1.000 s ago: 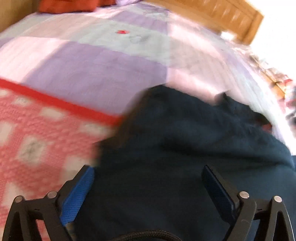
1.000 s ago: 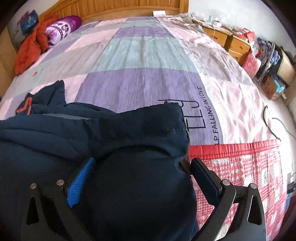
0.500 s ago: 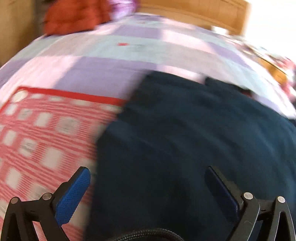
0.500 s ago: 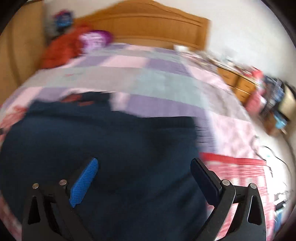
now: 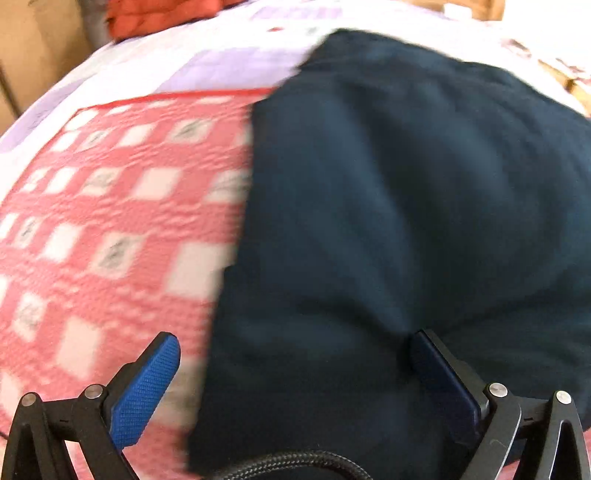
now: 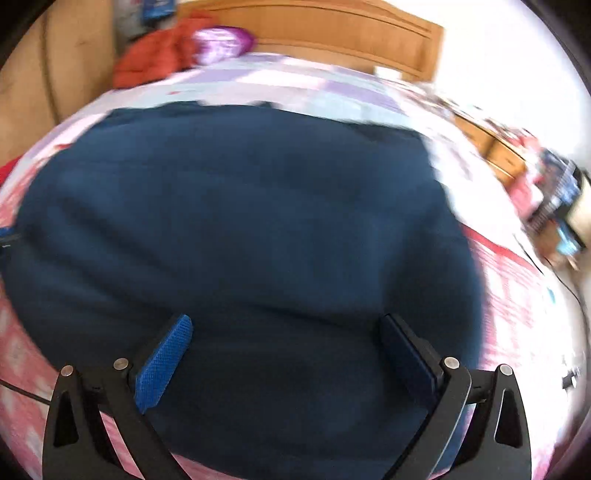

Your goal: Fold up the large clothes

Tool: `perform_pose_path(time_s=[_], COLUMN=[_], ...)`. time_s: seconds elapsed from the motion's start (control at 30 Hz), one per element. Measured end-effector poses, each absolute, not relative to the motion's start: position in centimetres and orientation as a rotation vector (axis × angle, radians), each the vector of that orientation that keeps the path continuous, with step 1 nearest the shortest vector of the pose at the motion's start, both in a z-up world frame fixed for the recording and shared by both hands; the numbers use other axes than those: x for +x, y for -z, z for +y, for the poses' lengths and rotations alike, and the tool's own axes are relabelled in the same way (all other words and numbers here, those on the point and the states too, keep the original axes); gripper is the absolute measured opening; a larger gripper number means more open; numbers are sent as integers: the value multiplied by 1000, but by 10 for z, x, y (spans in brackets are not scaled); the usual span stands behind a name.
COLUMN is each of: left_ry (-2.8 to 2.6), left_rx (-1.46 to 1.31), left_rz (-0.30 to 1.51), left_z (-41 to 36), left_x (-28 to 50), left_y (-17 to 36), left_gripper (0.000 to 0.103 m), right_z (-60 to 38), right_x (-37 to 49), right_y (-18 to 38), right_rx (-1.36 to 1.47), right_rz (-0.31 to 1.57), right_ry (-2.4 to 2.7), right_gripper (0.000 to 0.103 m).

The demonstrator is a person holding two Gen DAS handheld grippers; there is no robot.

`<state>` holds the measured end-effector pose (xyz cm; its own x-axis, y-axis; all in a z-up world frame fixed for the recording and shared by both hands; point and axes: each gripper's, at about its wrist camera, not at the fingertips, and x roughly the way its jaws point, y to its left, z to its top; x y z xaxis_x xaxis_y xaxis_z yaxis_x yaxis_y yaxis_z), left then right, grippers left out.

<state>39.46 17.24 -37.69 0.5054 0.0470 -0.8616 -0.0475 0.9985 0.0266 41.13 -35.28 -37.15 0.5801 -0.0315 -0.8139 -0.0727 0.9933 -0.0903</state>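
A large dark navy padded jacket (image 5: 406, 206) lies spread on the bed, partly over a red-and-white checked blanket (image 5: 110, 229). It fills the right wrist view (image 6: 251, 229) too. My left gripper (image 5: 291, 365) is open above the jacket's near left edge, its jaws wide apart and holding nothing. My right gripper (image 6: 284, 347) is open above the jacket's near edge, jaws wide apart and empty. Both views are blurred by motion.
The bed has a purple, pink and grey patchwork cover (image 6: 332, 92) and a wooden headboard (image 6: 332, 33). Orange-red bedding (image 6: 155, 59) and a purple pillow (image 6: 221, 44) lie at the head. A cluttered wooden cabinet (image 6: 509, 158) stands at the right.
Both grippers have pulled back toward the foot of the bed and tilted down. The jacket now lies flatter, spread over the checked blanket. Both grippers stayed open.
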Motion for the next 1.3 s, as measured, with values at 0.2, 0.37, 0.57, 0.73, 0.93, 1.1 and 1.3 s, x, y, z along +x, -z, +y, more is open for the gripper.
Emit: perform_pose_path(time_s=[0.2, 0.37, 0.57, 0.73, 0.93, 1.1, 1.3], left_ry=[-115, -121, -23, 166, 256, 174, -70], left_rx=[-26, 4, 28, 25, 81, 0, -30], left_rz=[1074, 1082, 977, 916, 995, 1024, 1036], left_z=[183, 173, 144, 62, 3, 62, 144], left_x=[382, 372, 352, 349, 357, 355, 355], left_y=[382, 377, 339, 321, 355, 363, 354], left_gripper=[103, 103, 103, 103, 103, 103, 103], right_z=[-443, -462, -424, -313, -230, -345, -442], right_x=[391, 367, 338, 342, 365, 347, 308], right_y=[377, 367, 336, 323, 358, 381, 360], right_rx=[92, 74, -41, -148, -208, -89, -31], right_rz=[1019, 1012, 928, 831, 938, 1018, 1019], right_ry=[109, 184, 194, -60, -184, 16, 275], right_gripper=[103, 103, 101, 101, 101, 101, 95])
